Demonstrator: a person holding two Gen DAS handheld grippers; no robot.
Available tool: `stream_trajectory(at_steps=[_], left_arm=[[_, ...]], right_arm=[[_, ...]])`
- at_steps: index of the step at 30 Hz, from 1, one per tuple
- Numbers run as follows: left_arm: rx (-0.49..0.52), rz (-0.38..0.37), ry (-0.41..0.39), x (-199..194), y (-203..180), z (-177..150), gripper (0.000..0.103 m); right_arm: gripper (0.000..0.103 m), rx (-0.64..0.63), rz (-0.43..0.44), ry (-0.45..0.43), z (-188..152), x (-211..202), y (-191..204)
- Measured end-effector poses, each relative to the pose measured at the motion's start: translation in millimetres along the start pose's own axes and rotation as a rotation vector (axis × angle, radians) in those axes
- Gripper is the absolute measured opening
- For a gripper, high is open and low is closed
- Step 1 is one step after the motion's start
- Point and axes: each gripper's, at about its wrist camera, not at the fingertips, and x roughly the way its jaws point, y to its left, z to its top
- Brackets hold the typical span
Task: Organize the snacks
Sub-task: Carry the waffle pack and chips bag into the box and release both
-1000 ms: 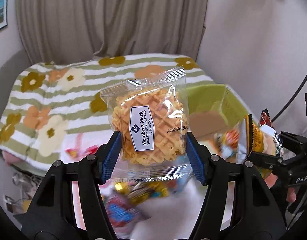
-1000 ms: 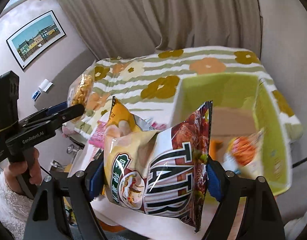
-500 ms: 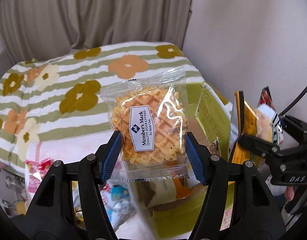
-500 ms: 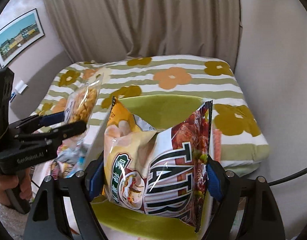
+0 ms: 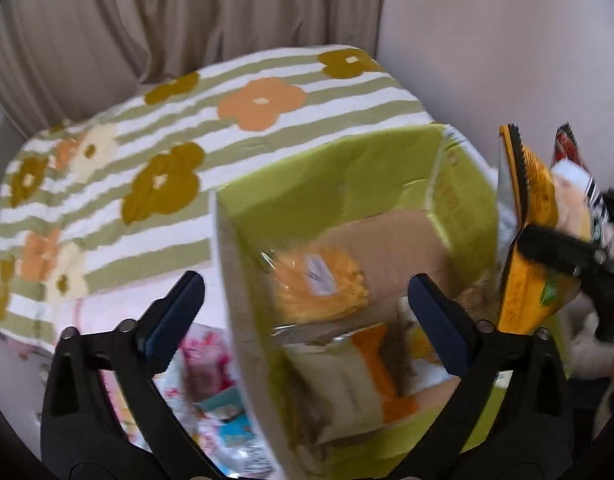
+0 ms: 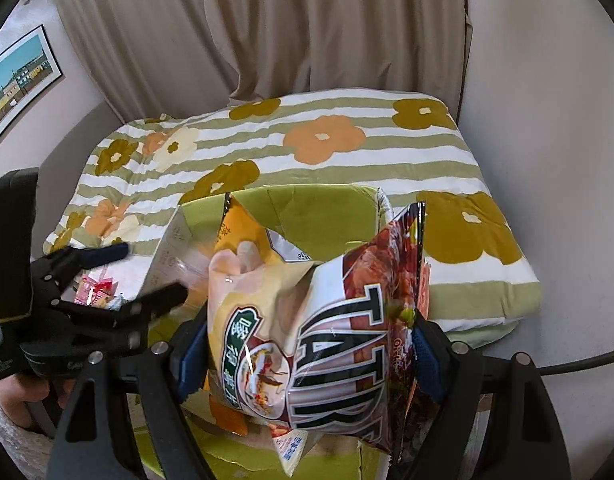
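My left gripper (image 5: 307, 304) is open and empty above the green cardboard box (image 5: 347, 176). The clear-wrapped waffle pack (image 5: 319, 284) is blurred below it, inside the box among other snack packs (image 5: 359, 384). My right gripper (image 6: 307, 348) is shut on a chip bag (image 6: 327, 328) with large "TATR" lettering, held over the same green box (image 6: 307, 208). In the left wrist view the chip bag (image 5: 535, 216) and right gripper show at the right edge. In the right wrist view the left gripper (image 6: 139, 276) sits open at the left, at the box's edge.
The box rests on a bed with a green-striped flowered blanket (image 6: 347, 136). Loose snack packs (image 5: 211, 380) lie on a pink cloth left of the box. A curtain (image 6: 307, 20) and wall stand behind; a framed picture (image 6: 19, 76) hangs at the left.
My left gripper opened and let go of the waffle pack, which dropped into the green box. Both grippers moved closer over the box; the right one still holds the chip bag.
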Motion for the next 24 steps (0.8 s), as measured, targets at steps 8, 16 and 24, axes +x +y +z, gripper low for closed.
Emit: stream_trajectory(at_steps=[8, 16, 24], left_arm=[[0.01, -0.003, -0.016, -19.6, 16.0, -13.6, 0.101], [-0.022, -0.015, 0.014, -23.9, 27.7, -21.5, 0.101], [-0.035, -0.009, 0.025, -29.7, 32.1, -32.2, 0.101]], right_arm=[[0.08, -0.037, -0.012, 0.043, 4.2, 18.3, 6.9], [0.1, -0.045, 0.012, -0.018, 3.6, 27.3, 15.9], [0.102, -0.025, -0.001, -0.016, -7.7, 14.5, 11.6]])
